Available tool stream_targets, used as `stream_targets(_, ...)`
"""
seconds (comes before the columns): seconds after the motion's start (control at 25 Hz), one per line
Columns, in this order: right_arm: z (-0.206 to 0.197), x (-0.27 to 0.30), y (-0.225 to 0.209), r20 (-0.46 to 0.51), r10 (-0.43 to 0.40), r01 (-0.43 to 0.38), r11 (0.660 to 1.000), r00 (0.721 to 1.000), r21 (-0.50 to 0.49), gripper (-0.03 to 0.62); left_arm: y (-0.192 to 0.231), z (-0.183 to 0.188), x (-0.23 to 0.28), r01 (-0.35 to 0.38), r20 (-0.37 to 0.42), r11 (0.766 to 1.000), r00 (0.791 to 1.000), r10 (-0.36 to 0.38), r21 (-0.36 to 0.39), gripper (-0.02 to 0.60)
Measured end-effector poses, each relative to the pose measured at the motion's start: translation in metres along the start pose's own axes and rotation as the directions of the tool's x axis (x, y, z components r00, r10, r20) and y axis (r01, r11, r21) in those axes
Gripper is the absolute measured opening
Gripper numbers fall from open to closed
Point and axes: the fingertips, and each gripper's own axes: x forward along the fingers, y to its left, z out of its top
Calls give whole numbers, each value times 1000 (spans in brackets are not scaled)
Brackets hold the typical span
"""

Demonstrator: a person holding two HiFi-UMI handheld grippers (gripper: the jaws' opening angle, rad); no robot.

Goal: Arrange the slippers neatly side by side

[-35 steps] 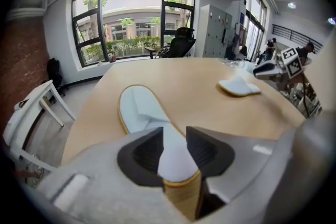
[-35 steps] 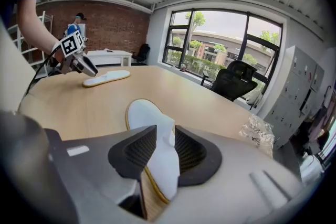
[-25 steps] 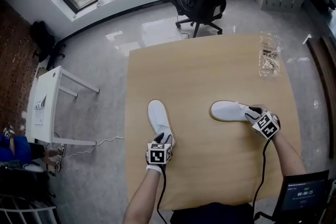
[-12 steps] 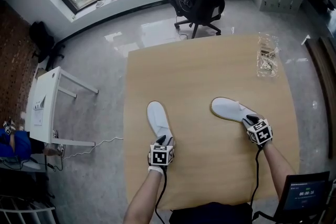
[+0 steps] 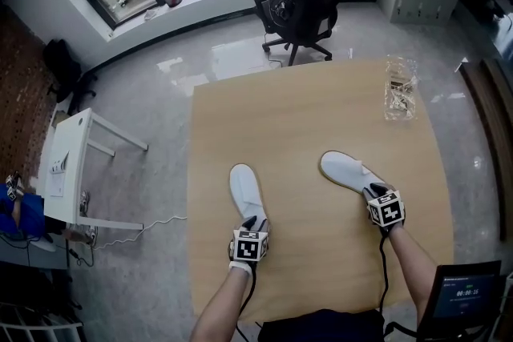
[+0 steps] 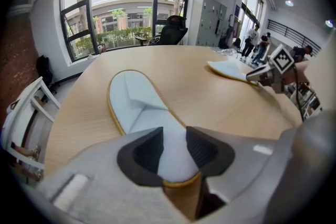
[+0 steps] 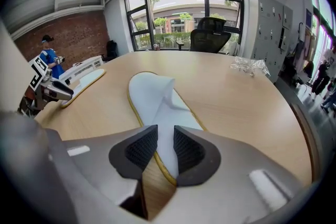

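Two white slippers with yellow-edged soles lie on the wooden table [image 5: 304,108]. The left slipper [image 5: 244,188] points away from me, and my left gripper [image 5: 251,222] is shut on its heel. In the left gripper view the pads pinch that heel [image 6: 171,152]. The right slipper [image 5: 345,171] lies at an angle, toe to the far left. My right gripper [image 5: 373,191] is shut on its heel edge [image 7: 165,148]. A hand's width of bare table separates the two slippers.
A clear plastic bag [image 5: 398,88] lies at the table's far right. A black office chair [image 5: 309,0] stands beyond the far edge. A white side table [image 5: 68,164] stands on the floor to the left. A screen [image 5: 463,296] sits at the near right corner.
The right gripper has closed on the right slipper's heel and drawn it nearer and to the left, turning the slipper from crosswise to diagonal. The left slipper has shifted slightly right.
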Motion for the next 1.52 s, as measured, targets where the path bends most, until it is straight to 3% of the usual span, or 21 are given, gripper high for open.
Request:
stream_targets(0.36, -24, -9, 16, -19, -77, 79, 987, 997, 141, 104, -31, -11, -3, 44, -15, 998, 999, -44, 38, 138)
stream_targets(0.88, -53, -22, 54, -52, -2, 19, 946, 999, 323, 100, -78, -30, -4, 111, -45, 987, 993, -106, 116, 139)
stream_targets(1.28, -69, -14, 81, -82, 34, -8, 954, 996, 298, 101, -99, -35, 17, 141, -66, 960, 989, -129, 241, 140)
stream_targets(1.36, -61, -14, 85, -43, 54, -40, 959, 998, 281, 104, -100, -36, 22, 155, -73, 957, 987, -141, 246, 140)
stream_targets(1.52, -37, -51, 76, 58, 30, -38, 988, 998, 149, 103, -117, -23, 0, 157, -34, 957, 988, -154, 244, 147)
